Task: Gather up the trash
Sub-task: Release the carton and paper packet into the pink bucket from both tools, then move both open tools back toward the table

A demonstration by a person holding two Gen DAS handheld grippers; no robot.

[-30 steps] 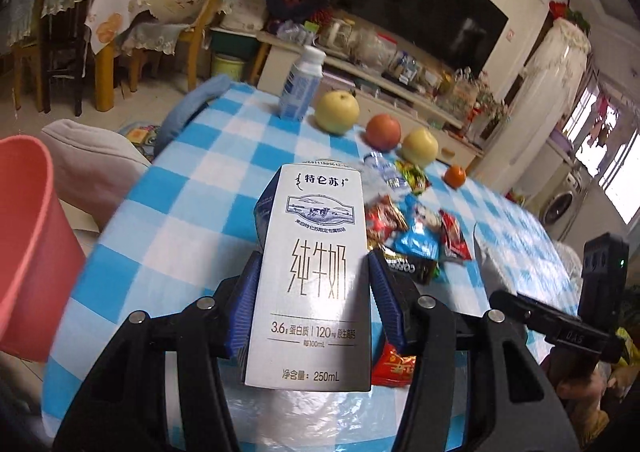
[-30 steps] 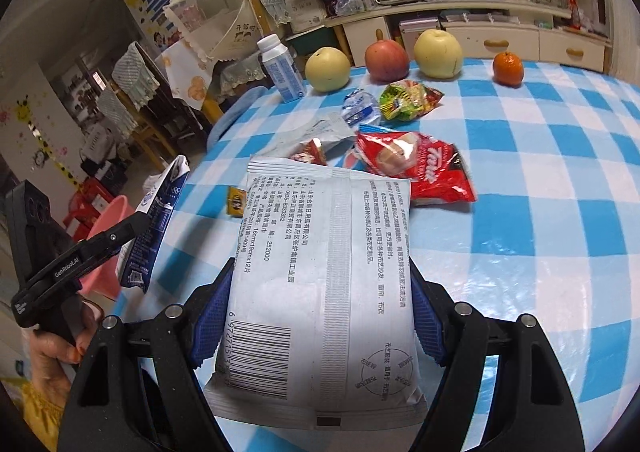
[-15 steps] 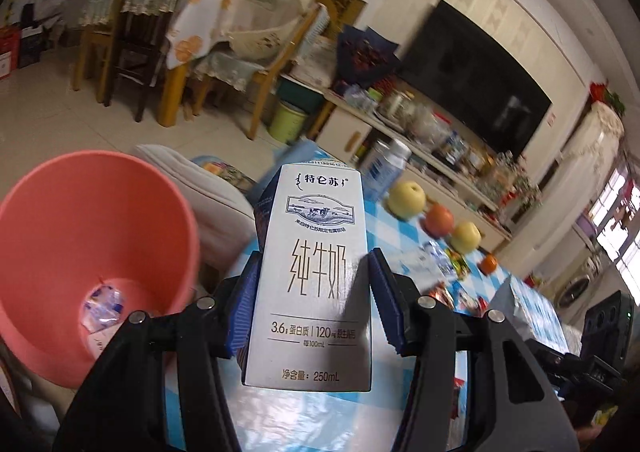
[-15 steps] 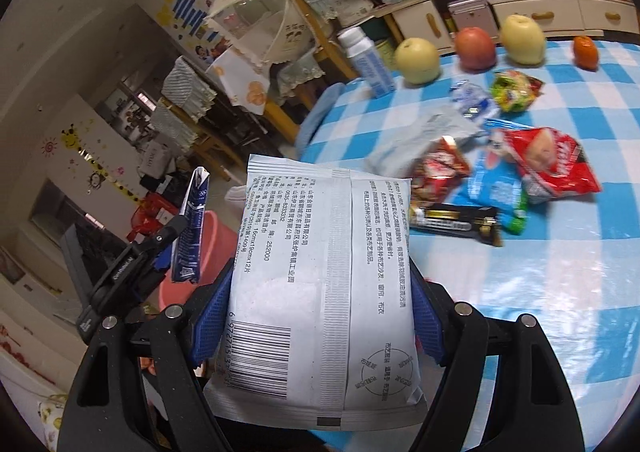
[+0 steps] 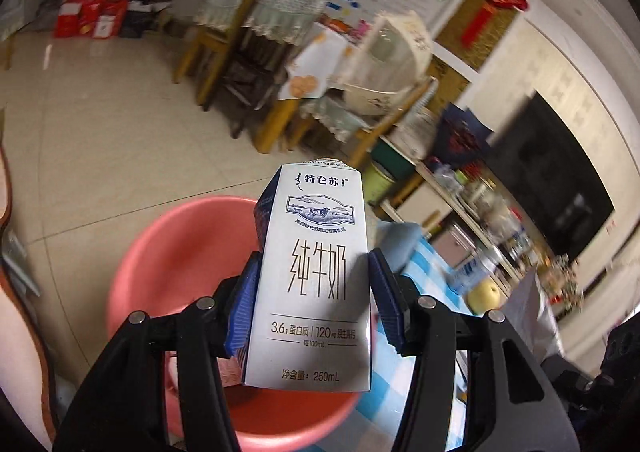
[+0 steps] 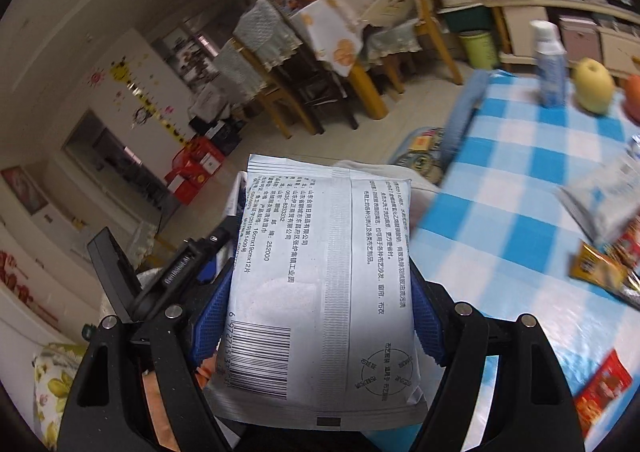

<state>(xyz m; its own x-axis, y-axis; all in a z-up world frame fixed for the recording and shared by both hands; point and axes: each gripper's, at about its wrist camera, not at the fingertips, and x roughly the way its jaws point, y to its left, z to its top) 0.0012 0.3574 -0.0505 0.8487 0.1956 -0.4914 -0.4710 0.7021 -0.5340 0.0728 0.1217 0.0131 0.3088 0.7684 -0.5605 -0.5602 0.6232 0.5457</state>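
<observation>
Left tongs (image 5: pixel 314 292) grip milk carton (image 5: pixel 316 272) (over pink bin (image 5: pixel 168 260)); right tongs (image 6: pixel 316 316) clasp packet (image 6: pixel 320 272).

Milk carton (image 5: pixel 316 276) before bin (image 5: pixel 168 252), table (image 5: pixel 424 272) right — pouch (image 6: pixel 324 284) beside table's edge

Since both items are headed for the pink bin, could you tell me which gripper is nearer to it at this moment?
Left. The left gripper holds the milk carton directly over the pink bin. The right gripper, gripping the white packet, sits beside and behind it; its view shows no bin.

Dim indoor light, perhaps from overhead; floor (image 5: pixel 100 124) glare beyond the claw, motion blur to its right, fisheye edges dark and curved.
</observation>
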